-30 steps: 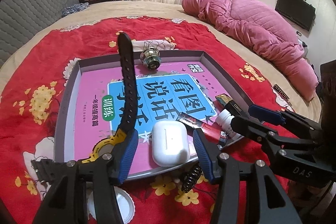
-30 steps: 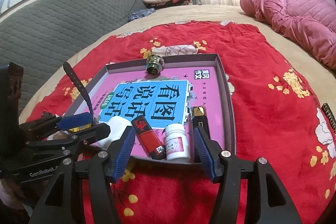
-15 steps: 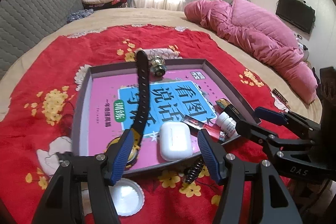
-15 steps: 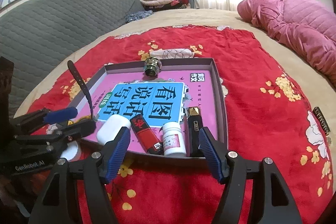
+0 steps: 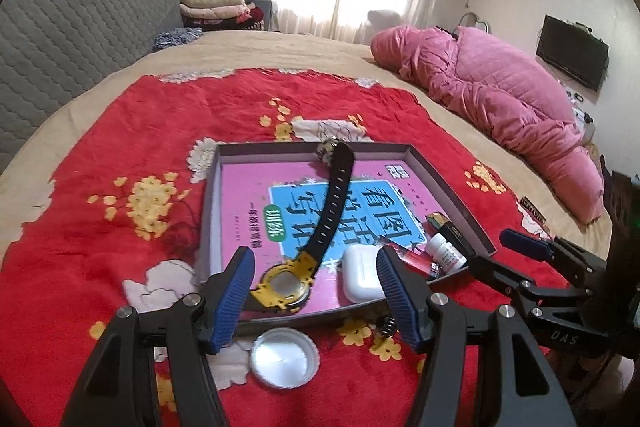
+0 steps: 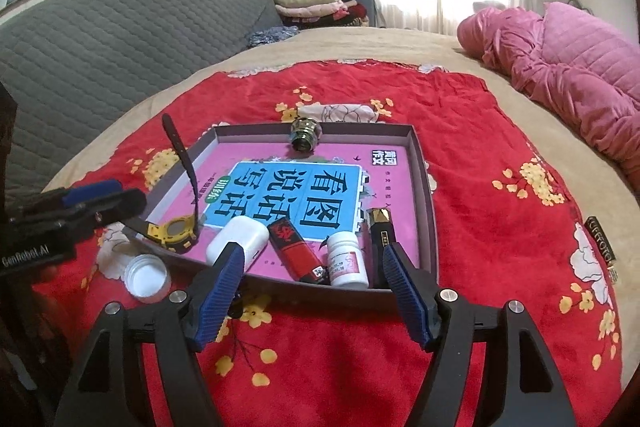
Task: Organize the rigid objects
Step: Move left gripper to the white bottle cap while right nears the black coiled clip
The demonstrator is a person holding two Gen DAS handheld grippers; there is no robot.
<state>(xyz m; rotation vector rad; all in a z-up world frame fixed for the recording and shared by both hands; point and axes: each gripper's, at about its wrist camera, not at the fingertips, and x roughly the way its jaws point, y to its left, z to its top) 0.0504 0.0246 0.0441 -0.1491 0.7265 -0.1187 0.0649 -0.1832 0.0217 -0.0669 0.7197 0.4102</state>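
A grey tray (image 5: 450, 183) (image 6: 426, 187) lined with a pink and blue book sits on a red cloth. In it lie a yellow watch (image 5: 285, 285) (image 6: 174, 231) with its black strap (image 5: 335, 201) sticking up, a white earbud case (image 5: 360, 273) (image 6: 238, 239), a red box (image 6: 296, 251), a white bottle (image 6: 347, 259), a black lighter (image 6: 381, 235) and a metal knob (image 6: 303, 137). My left gripper (image 5: 314, 277) is open and empty just before the watch. My right gripper (image 6: 312, 269) is open and empty at the tray's near edge.
A white jar lid (image 5: 285, 359) (image 6: 146, 277) and a small black spring (image 5: 386, 325) lie on the red cloth (image 5: 132, 155) in front of the tray. A pink quilt (image 5: 492, 87) lies at the right, a grey headboard (image 6: 100, 35) at the left.
My left gripper has let go of the watch and drawn back and up; the watch now lies in the tray. My right gripper has also pulled back a little.
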